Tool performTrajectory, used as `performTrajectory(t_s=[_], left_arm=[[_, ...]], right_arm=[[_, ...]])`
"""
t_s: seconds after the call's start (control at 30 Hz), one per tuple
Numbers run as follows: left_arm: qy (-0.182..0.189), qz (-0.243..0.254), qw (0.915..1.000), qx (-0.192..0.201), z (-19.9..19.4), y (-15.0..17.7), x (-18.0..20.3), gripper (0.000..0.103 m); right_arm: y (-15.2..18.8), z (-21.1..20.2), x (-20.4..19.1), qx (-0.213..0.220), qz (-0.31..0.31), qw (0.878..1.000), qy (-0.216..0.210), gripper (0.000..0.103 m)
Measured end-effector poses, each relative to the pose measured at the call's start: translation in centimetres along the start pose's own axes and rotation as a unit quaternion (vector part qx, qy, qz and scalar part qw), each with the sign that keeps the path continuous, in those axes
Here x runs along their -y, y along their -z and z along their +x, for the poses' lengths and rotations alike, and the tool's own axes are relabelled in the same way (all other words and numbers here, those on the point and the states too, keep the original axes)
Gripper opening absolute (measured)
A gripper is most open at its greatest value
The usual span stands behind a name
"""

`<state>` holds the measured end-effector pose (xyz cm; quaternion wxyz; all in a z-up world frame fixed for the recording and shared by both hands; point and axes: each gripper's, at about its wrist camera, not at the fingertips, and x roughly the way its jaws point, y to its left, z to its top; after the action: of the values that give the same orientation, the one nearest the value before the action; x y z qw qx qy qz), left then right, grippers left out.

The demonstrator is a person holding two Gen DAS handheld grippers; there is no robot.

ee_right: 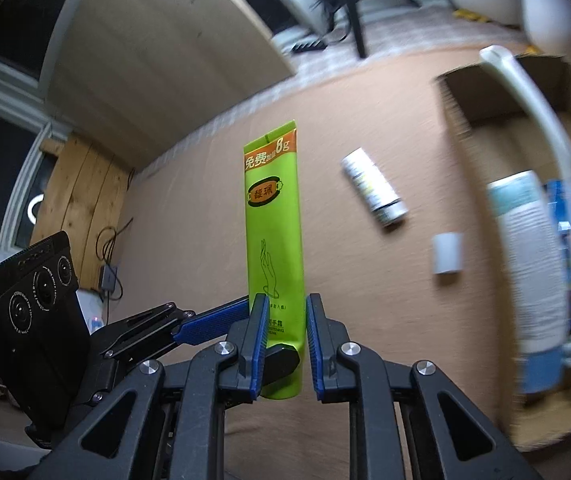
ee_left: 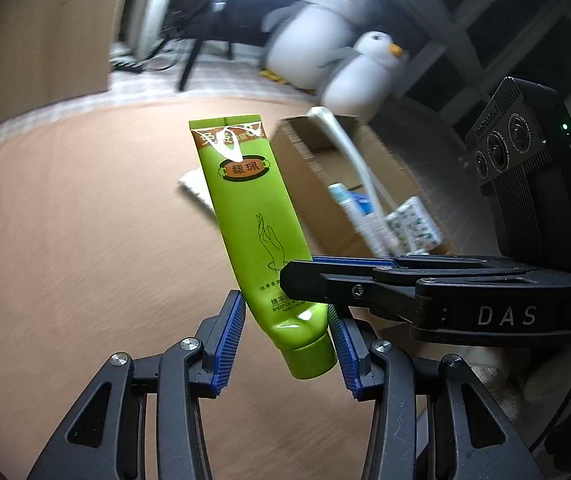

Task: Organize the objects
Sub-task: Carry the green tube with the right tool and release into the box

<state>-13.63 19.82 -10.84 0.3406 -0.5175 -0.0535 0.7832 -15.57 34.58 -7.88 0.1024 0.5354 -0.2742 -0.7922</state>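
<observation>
Right wrist: both grippers [ee_right: 284, 344] apparently clamp green tube [ee_right: 272, 208].

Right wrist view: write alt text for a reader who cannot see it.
A green hand-cream tube stands upright between the blue pads of the right gripper, which press on its lower end, while the left gripper reaches in from the left to the same tube. Behind, a white tube lies on the brown table near an open cardboard box.
</observation>
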Motion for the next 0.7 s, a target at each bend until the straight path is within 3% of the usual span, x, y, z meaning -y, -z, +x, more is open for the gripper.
performTrajectory(t_s=[0.4, 0.7], left_arm=[[0.052, 0.061, 0.9966, -0.022, 6.4, -3.5, 10.2, 0.046], [0.061, 0.084, 0.994, -0.035, 9.4, -4.2, 14.6, 0.046]], right_arm=[[0.5, -7.8, 8.0, 0.046, 0.047, 0.997, 0.049, 0.017], [1.0, -10.5, 11.7, 0.06, 0.067, 0.994, 0.064, 0.017]])
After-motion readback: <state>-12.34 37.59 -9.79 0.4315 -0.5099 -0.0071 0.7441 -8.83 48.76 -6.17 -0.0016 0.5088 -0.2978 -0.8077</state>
